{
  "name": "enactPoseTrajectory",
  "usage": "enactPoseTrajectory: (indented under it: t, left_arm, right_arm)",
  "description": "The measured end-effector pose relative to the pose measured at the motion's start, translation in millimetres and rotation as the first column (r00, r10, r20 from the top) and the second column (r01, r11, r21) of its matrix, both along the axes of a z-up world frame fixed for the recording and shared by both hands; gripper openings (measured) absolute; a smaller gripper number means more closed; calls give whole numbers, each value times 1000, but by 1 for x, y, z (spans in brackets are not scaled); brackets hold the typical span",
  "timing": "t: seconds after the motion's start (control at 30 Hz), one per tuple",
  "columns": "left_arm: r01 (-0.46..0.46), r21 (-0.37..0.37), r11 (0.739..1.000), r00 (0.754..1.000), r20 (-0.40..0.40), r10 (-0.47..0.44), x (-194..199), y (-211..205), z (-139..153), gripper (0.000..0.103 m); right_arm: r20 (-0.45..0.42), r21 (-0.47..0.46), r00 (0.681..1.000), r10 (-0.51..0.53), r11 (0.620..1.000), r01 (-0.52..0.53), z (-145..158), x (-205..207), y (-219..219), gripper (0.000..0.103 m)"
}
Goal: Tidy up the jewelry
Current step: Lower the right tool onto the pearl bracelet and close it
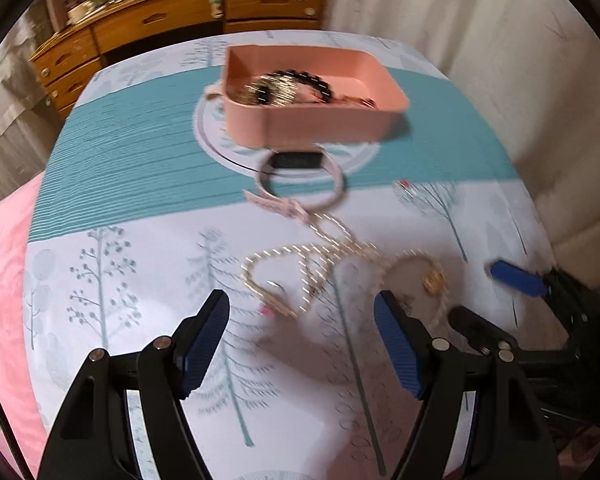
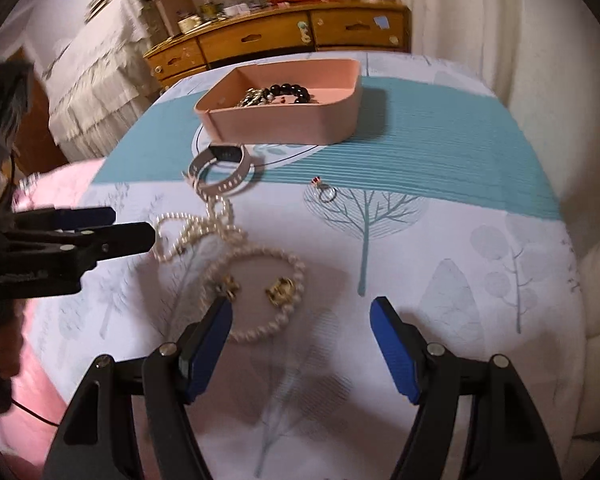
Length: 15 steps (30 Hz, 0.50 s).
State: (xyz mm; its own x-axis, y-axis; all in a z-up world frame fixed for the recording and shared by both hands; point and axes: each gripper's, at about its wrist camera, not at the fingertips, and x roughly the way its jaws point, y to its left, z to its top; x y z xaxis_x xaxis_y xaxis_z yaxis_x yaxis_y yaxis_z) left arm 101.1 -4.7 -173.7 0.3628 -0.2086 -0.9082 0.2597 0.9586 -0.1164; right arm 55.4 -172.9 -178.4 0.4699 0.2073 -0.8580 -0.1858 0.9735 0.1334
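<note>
A pink box (image 1: 324,120) (image 2: 284,120) stands on the bed and holds a black bead bracelet (image 2: 294,90) and other jewelry. In front of it lie a pink smart band (image 1: 300,180) (image 2: 224,172), a pearl necklace (image 1: 300,264) (image 2: 196,232), a pearl bracelet (image 2: 256,296) with two gold earrings (image 2: 280,290) inside its loop, and a small ring (image 2: 326,192). My left gripper (image 1: 302,308) is open and empty just before the necklace. My right gripper (image 2: 302,312) is open and empty, its left finger by the pearl bracelet.
The bedsheet (image 2: 440,160) has a teal band and tree prints. A pink quilt (image 1: 0,280) lies at the left. A wooden dresser (image 2: 280,36) with clutter stands behind the bed. A white curtain (image 2: 480,20) hangs at the right.
</note>
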Motion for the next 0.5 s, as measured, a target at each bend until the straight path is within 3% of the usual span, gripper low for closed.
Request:
enactPoseTrajectory:
  t: [0.17, 0.27, 0.5]
  left_arm:
    - [91, 28, 995, 994, 52, -93, -17, -21, 0, 73]
    - [135, 44, 990, 988, 70, -138, -22, -33, -1, 72]
    - [205, 70, 976, 974, 81, -210, -20, -57, -8, 48]
  right_arm:
    - [96, -145, 987, 133, 982, -118, -2, -14, 12, 71]
    - [102, -184, 975, 198, 967, -177, -4, -16, 16, 63]
    - [83, -151, 976, 202, 971, -188, -8, -14, 16, 51]
